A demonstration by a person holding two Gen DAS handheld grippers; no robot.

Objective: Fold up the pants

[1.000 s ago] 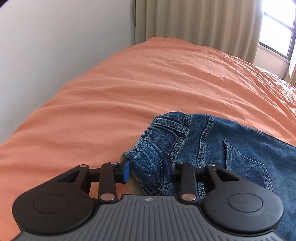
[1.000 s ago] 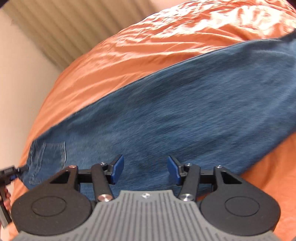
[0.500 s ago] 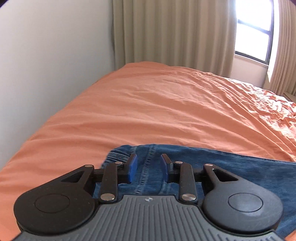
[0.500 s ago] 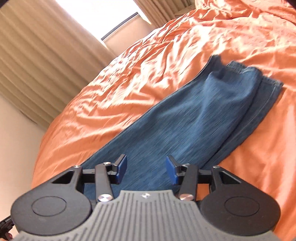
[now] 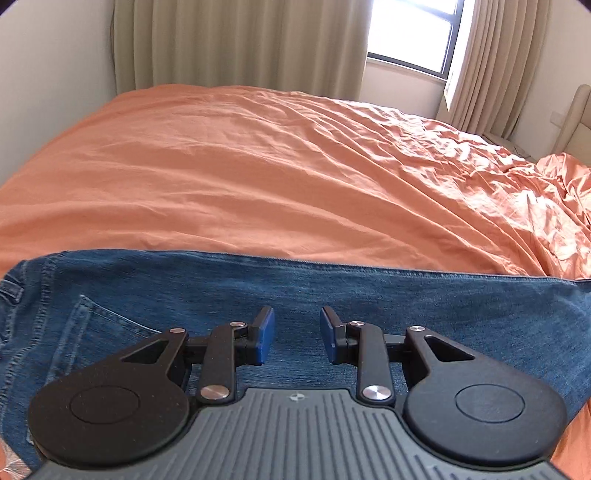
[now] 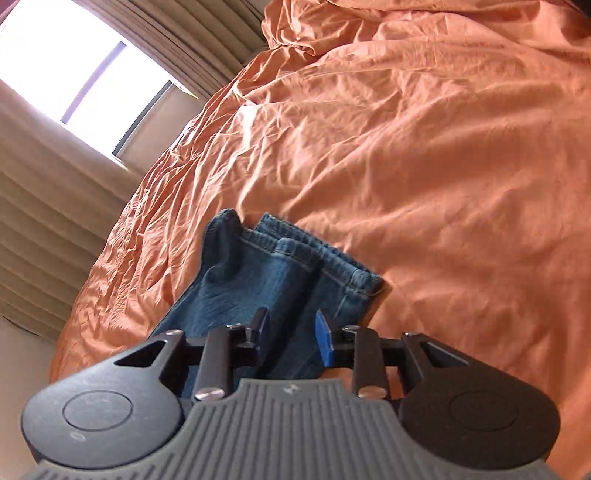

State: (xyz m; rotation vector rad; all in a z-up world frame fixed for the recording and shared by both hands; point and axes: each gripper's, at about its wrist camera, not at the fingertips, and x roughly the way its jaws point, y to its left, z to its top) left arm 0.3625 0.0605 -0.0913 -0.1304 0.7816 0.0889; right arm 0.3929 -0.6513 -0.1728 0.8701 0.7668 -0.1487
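Observation:
Blue jeans [image 5: 369,295] lie flat across an orange bed [image 5: 258,166], with a back pocket [image 5: 99,332] at the left. My left gripper [image 5: 297,334] hovers over the upper leg, its blue pads apart and nothing pinched between them. In the right wrist view, the jeans' leg end [image 6: 295,258] shows its two hems stacked and slightly rumpled. My right gripper [image 6: 291,332] is just short of those hems above the leg. Its jaws are closing, with denim seen through the gap but no pad pressing on it.
Orange bedding [image 6: 443,184] spreads wide and wrinkled beyond the jeans. Beige curtains [image 5: 240,44] and a bright window [image 5: 410,33] stand behind the bed. A wall [image 5: 44,74] runs along its left side, and a padded headboard [image 5: 572,118] is at far right.
My left gripper left the waistband and slid along the jeans to the upper leg. My right gripper travelled down the leg to the hems, and its jaws narrowed.

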